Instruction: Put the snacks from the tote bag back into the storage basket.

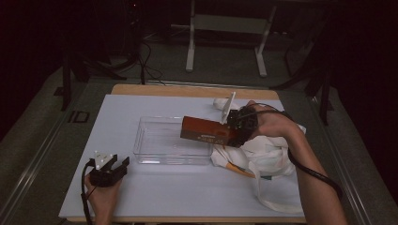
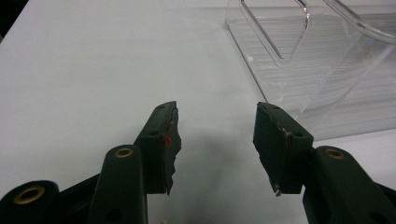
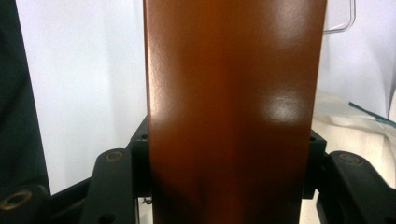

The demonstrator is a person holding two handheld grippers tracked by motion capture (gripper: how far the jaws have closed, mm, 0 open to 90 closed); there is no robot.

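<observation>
Brown cardboard, by the look of its smooth, slightly glossy face: the box (image 1: 206,131) held in the right gripper (image 1: 234,127) is a long, flat-sided carton, and I judge it stiff and light, with its weight unknown if it is full. It hangs in the air over the right end of the clear plastic tray (image 1: 141,140), which sits near the middle of the white board (image 1: 187,197), and its free end points toward the board's left edge. In the right gripper view the jaws are clamped against the box's (image 3: 233,107) two narrow sides near one end, so most of its length sticks out past the hold. That hold looks adequate for a light carton. The sheen suggests the face could slip if the squeeze loosens, and a hard squeeze could dent the walls. A grasp nearer the middle would cut the leverage.

The left gripper (image 1: 112,167) rests near the board's front left corner, just off the tray's front left corner, its jaws spread apart and holding nothing; the left gripper view shows bare board between its fingertips (image 2: 166,140) and the tray's wall (image 2: 289,79) ahead.

A white cloth bag (image 1: 267,159) lies crumpled toward the board's right edge, under the right forearm.
</observation>
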